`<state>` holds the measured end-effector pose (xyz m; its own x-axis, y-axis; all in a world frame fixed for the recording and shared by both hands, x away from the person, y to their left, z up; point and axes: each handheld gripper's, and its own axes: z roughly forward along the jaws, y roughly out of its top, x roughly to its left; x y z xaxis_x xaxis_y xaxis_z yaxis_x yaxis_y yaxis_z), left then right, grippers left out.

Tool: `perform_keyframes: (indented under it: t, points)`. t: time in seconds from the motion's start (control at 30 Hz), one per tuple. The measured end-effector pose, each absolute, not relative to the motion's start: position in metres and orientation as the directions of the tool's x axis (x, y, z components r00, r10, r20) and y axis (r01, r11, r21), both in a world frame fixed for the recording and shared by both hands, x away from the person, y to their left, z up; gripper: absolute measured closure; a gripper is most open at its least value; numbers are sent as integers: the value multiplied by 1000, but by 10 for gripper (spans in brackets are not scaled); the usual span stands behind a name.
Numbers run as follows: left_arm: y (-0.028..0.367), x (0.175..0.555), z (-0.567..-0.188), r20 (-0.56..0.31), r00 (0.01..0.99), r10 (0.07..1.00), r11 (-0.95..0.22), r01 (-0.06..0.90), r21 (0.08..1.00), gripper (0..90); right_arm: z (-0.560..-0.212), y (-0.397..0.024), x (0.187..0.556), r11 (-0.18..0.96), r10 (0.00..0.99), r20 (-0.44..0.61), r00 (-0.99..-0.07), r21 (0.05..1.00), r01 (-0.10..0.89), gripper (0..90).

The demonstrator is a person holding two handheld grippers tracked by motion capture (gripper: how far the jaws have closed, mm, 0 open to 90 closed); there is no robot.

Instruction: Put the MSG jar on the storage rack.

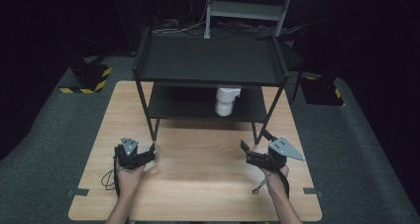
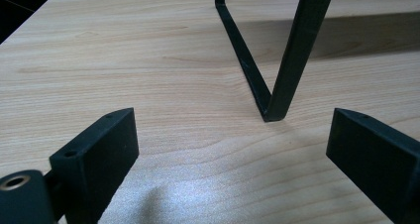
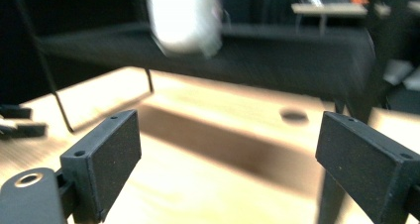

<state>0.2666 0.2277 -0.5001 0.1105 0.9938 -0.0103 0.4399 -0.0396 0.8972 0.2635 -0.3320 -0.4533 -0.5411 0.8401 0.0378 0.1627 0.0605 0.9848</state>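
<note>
A black two-tier rack [image 1: 210,60] stands on the far half of the wooden table [image 1: 198,184]. A white cylindrical container [image 1: 227,101] sits on its lower shelf and appears blurred in the right gripper view [image 3: 184,18]. My left gripper [image 1: 151,152] rests low by the rack's front left leg [image 2: 292,60], open [image 2: 233,130] and holding nothing. My right gripper [image 1: 253,140] is near the front right leg, also open [image 3: 228,135] with only table between its pads, and it points toward the lower shelf [image 3: 277,65].
The rack's thin legs and base bars [image 2: 245,60] stand close ahead of both grippers. Bare wood lies between the two hands [image 1: 198,159]. Grey carpet [image 1: 44,149] surrounds the table, with yellow-black striped blocks [image 1: 89,78] at the back.
</note>
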Motion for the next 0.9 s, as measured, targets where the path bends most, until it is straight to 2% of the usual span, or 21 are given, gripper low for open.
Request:
perform_keyframes:
  t: [0.33,0.43,0.53,0.9]
  points:
    - [226,267,-499,-4,106,994,-45,447,893,61,-504,-353,277,101,888,57,-456,943,316,91]
    - [225,268,-499,1,108,994,-50,449,892,61,-506,-352,275,98,892,46,-450,952,291,91]
    - [225,267,-499,4,110,994,-53,449,892,62,-507,-346,275,130,901,9,-435,948,289,93]
    - [224,267,-499,11,115,993,-62,452,890,62,-506,-342,274,151,908,-15,-418,943,295,92]
